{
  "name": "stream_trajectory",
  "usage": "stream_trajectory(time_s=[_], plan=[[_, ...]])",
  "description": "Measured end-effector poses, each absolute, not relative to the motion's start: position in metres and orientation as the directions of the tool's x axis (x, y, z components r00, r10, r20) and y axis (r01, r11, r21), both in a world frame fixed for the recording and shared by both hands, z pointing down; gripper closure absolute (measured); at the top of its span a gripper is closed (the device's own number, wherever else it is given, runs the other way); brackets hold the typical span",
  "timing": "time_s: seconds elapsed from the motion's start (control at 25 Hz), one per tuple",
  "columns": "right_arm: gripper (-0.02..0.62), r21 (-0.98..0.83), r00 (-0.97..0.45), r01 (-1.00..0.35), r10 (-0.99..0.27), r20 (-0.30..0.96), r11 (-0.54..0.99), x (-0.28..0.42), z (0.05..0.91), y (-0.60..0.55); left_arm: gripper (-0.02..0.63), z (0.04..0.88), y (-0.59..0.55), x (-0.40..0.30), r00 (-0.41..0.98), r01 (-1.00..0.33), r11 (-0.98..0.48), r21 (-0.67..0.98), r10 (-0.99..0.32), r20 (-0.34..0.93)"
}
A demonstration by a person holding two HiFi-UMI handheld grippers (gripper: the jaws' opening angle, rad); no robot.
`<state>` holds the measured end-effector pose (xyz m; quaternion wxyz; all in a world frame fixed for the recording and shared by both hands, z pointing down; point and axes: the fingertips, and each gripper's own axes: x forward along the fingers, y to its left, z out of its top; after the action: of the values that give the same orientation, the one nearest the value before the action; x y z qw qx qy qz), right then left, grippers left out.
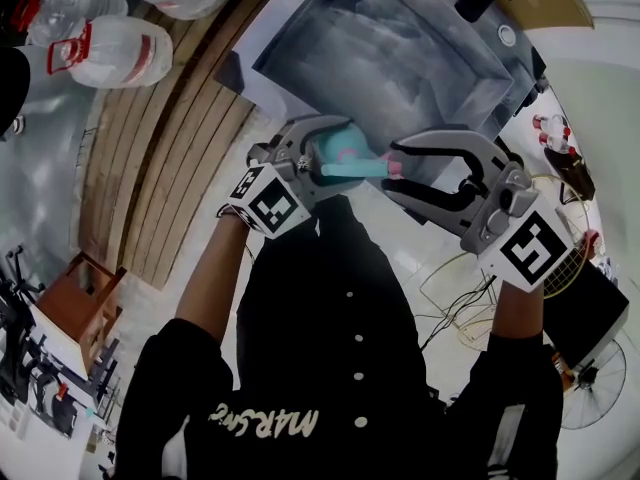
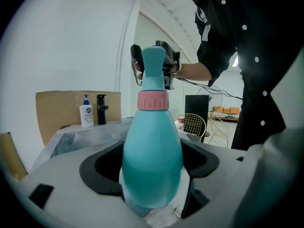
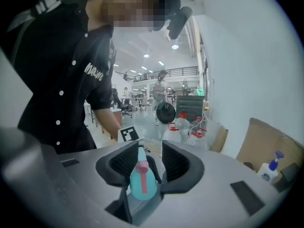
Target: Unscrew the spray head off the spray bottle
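between left tongs (image 2: 151, 169): spray bottle (image 2: 153, 144) gripped; right tongs (image 3: 151, 163) released around spray head (image 3: 142, 181).

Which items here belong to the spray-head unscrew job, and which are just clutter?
Job: spray bottle, spray head, left gripper clamped on the bottle, right gripper open around the head.
Clutter: water jugs, hand-soap pump bottle, black faucet, cardboard.
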<state>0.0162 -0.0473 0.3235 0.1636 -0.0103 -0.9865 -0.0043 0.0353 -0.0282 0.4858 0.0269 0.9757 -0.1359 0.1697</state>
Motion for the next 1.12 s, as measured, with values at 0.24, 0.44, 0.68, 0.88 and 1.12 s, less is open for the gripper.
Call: stream_trajectory(time_s=[0.24,0.44,0.68,0.88,1.12], plan=[[0.428,0.025,-0.896,0.167,0.141,0.421,0.986,0.003,0.341,-0.036,0.219,0.484,-0.028,0.035,0.91,-0.252,-0.968,0.008,-0.234,0.342],[0.46,0.043,-0.856,0.213,0.165,0.49,0.976,-0.004,0.36,-0.031,0.219,0.485,-0.028,0.035,0.913,-0.247,-0.969,0.011,-0.229,0.338],[0.515,0.051,-0.854,0.206,0.154,0.497,0.977,-0.008,0.365,-0.027,0.219,0.485,-0.029,0.034,0.909,-0.258,-0.966,0.008,-0.24,0.34],[0.513,0.05,-0.867,0.164,0.12,0.483,0.985,-0.007,0.367,-0.027,0.219,0.486,-0.03,0.033,0.904,-0.266,-0.964,0.0,-0.249,0.347],[0.505,0.064,-0.88,0.104,0.062,0.471,0.993,-0.008,0.366,-0.029,0.219,0.486,-0.03,0.033,0.896,-0.282,-0.959,-0.006,-0.265,0.355]])
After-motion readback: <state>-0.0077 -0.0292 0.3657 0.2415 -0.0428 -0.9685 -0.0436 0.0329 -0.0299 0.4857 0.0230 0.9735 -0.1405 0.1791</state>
